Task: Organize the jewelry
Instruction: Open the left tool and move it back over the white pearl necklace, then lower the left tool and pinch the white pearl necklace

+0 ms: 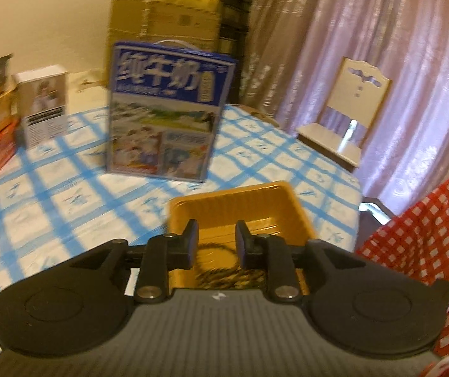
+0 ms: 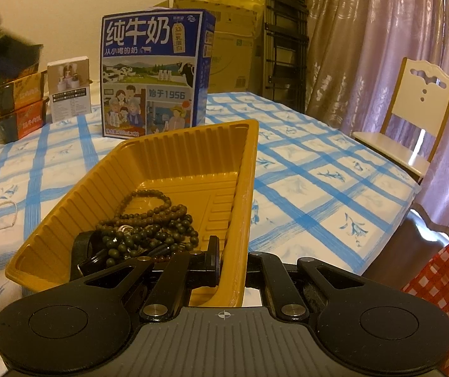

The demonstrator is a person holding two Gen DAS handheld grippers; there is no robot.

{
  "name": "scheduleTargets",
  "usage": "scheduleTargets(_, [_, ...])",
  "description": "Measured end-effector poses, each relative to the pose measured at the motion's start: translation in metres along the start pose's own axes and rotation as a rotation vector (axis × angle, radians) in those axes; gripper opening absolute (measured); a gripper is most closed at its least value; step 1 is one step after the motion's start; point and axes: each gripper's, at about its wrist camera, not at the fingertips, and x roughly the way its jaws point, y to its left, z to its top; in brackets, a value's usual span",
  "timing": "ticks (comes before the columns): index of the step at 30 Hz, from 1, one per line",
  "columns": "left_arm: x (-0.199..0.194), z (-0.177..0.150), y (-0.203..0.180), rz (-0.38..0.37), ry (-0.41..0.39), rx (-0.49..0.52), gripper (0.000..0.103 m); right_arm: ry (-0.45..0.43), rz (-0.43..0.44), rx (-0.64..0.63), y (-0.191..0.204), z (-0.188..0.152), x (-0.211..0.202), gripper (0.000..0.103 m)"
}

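A yellow plastic tray [image 2: 174, 154] sits tilted on the blue-checked tablecloth. Dark bead necklaces [image 2: 149, 223] lie piled in its near end. My right gripper [image 2: 232, 264] is shut on the tray's near right wall, one finger inside and one outside. A thin pearl string [image 2: 2, 216] lies on the cloth to the tray's left. In the left wrist view the tray [image 1: 237, 201] lies just ahead, with the dark beads [image 1: 224, 270] showing between the fingers. My left gripper [image 1: 216, 245] is open and empty above the tray's near end.
A blue milk carton box [image 2: 152, 78] stands behind the tray. A small white box [image 2: 70, 88] and stacked snack boxes [image 2: 20, 106] stand at the back left. A white chair [image 2: 413, 119] is beside the table's right edge. A red-checked cloth [image 2: 444, 276] is at near right.
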Motion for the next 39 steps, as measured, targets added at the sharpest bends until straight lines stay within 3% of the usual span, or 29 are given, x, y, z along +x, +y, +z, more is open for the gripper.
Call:
scheduleTargets(15, [-0.054, -0.058, 0.081, 0.244, 0.032, -0.149, 0.033, 0.000, 0.000, -0.002, 0.000, 0.000, 0.000, 0.007])
scheduleTargets(22, [-0.068, -0.091, 0.101, 0.324, 0.076, -0.156, 0.033, -0.004, 0.006, -0.006, -0.001, 0.000, 0.000, 0.007])
scheduleTargets(31, [-0.057, -0.128, 0.109, 0.362, 0.162, -0.134, 0.033, -0.018, 0.016, -0.033, -0.001, -0.001, 0.003, 0.007])
scheduleTargets(39, [-0.033, -0.142, 0.106, 0.343, 0.213, -0.102, 0.033, -0.018, 0.017, -0.040, -0.001, -0.001, 0.003, 0.007])
